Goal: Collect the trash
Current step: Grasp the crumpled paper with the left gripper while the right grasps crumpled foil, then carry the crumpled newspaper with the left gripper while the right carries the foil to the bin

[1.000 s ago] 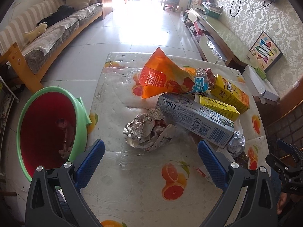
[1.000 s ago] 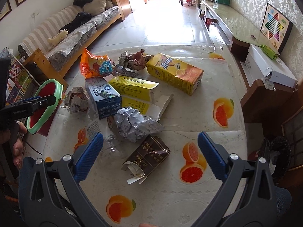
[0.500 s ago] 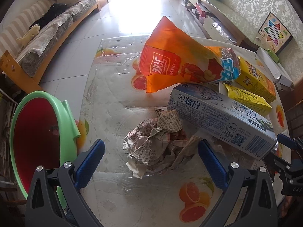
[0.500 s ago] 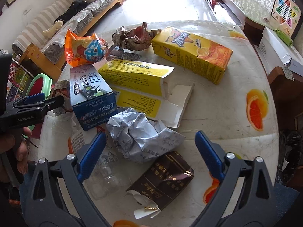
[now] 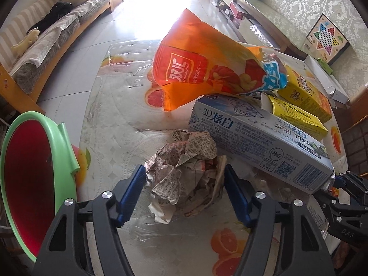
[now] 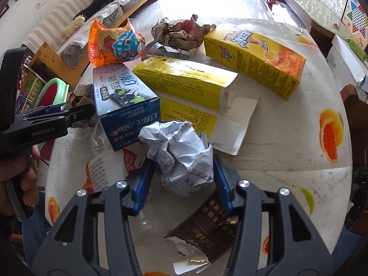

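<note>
My left gripper [image 5: 184, 169] points down at the table, its jaws closing on a crumpled newspaper ball [image 5: 181, 156], and both blue pads touch the ball's sides. My right gripper [image 6: 182, 159] is closing in the same way on a crumpled white paper ball [image 6: 181, 151], pads against it. The left gripper [image 6: 76, 112] also shows from the side at the left edge of the right wrist view. A green bin [image 5: 66, 151] with a red liner stands left of the table, below its edge.
Against the newspaper ball lies a blue toothpaste box [image 5: 253, 142], with an orange snack bag [image 5: 207, 73] on top and yellow cartons [image 5: 296, 115] behind. A brown packet [image 6: 207, 234] and a clear bottle [image 6: 147, 227] lie under my right gripper. A sofa [image 5: 46, 41] runs along the left.
Both grippers came down onto the table and their jaws narrowed from wide open, the left around the newspaper ball and the right around the white paper ball.
</note>
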{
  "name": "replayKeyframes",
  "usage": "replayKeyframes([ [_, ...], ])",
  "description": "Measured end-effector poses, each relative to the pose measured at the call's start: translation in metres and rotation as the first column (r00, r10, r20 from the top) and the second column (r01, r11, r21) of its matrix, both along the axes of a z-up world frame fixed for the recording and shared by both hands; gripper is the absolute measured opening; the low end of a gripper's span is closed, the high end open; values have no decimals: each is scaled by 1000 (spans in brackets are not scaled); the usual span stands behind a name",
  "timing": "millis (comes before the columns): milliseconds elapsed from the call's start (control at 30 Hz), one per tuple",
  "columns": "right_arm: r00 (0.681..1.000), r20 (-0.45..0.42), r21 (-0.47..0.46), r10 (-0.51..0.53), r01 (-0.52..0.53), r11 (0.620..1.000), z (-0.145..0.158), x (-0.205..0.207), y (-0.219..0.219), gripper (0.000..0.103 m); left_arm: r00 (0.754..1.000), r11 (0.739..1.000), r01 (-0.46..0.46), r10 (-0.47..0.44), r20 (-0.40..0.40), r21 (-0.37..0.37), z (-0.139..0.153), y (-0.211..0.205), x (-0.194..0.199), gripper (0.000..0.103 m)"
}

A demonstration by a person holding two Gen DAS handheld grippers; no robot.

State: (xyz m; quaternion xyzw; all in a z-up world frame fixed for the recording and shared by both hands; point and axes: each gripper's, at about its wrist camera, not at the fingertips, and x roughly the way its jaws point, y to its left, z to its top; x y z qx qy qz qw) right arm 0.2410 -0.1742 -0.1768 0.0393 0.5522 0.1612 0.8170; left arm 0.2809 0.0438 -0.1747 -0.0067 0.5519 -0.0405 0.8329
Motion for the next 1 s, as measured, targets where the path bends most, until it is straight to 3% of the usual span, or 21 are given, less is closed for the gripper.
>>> replayKeyframes([
  [100,1000,-1,1,-7,7,1000,2,1,0,45,1000,1000,8,-8,9,8,4,-2,-4,50],
  [400,998,37,17,-44,43,999,28,-12,-13,45,999,1000,-25,26,38,-5,23,14,-22,35],
  [867,987,146,20,-66,64,998,77,-37,-22,45,993,995,-54,62,98,-79,57,28,-62,30],
  [1000,982,169,18,-81,79,997,88,-41,-26,45,990,997,-37,46,134,-66,73,25,-72,30],
])
